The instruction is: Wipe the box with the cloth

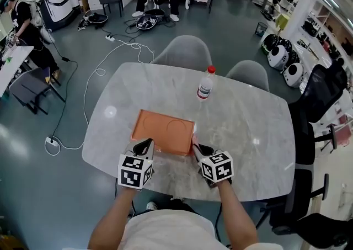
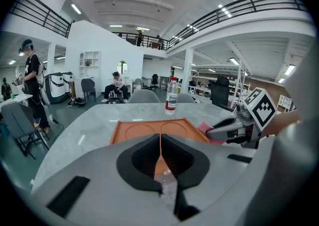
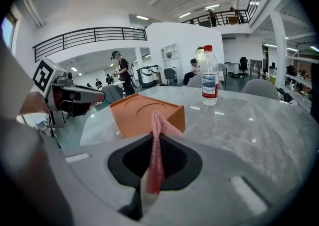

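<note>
A flat orange box (image 1: 163, 131) lies on the marble table (image 1: 248, 127), right in front of me. My left gripper (image 1: 145, 144) is at the box's near left corner. In the left gripper view its jaws (image 2: 160, 137) are closed together with nothing seen between them, and the box (image 2: 159, 130) lies just beyond. My right gripper (image 1: 197, 147) is at the box's near right corner, shut on a pink cloth (image 3: 154, 155). The cloth hangs between the jaws, its top close to the box's side (image 3: 144, 113).
A water bottle with a red cap (image 1: 206, 83) stands upright on the table beyond the box. Two grey chairs (image 1: 186, 50) are at the far edge. A black office chair (image 1: 322, 89) is on the right. People and cables are on the floor far off.
</note>
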{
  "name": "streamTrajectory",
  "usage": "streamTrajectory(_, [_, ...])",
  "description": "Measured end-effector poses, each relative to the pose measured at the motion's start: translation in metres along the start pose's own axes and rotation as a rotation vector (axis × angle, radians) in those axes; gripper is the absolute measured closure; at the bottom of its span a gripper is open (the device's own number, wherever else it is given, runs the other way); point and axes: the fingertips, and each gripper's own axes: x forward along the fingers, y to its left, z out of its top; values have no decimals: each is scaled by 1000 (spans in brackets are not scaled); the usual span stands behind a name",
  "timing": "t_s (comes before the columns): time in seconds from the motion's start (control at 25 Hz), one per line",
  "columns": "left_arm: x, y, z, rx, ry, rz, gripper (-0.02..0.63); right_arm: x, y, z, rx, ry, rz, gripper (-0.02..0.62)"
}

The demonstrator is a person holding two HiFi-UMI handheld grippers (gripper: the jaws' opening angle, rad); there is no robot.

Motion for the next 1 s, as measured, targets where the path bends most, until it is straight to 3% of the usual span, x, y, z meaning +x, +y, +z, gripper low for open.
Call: streamTrajectory(1.0, [-34, -3, -13, 40, -20, -93, 591, -30, 45, -27, 102, -37, -77, 578])
